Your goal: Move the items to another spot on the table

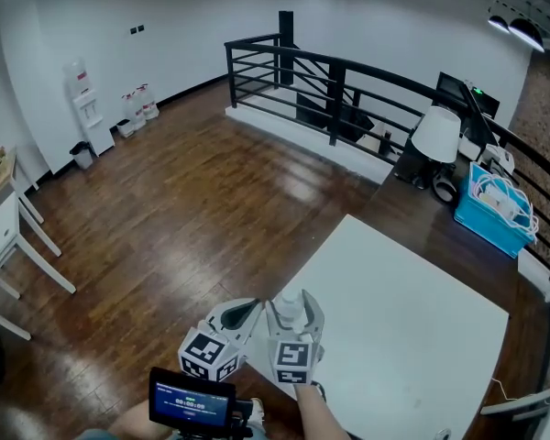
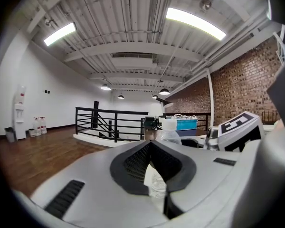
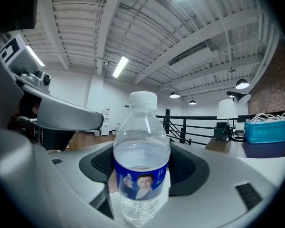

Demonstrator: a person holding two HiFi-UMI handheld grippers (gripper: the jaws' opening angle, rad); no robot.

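Note:
A clear water bottle (image 3: 141,167) with a white cap and a blue label stands upright between the jaws of my right gripper (image 3: 147,175), which is shut on it. In the head view the bottle (image 1: 291,308) is held over the near-left corner of the white table (image 1: 403,337), with the right gripper (image 1: 295,321) under it. My left gripper (image 1: 236,317) is just to its left, over the wooden floor. In the left gripper view the left gripper (image 2: 152,151) has its jaws together with nothing held, and the bottle's cap (image 2: 169,125) shows beyond them.
A black railing (image 1: 348,85) runs along the back. A dark desk at the far right carries a white lamp (image 1: 437,134) and a blue basket (image 1: 493,211) of cables. A small screen (image 1: 191,399) sits behind the left gripper. Another white table (image 1: 5,236) stands at the far left.

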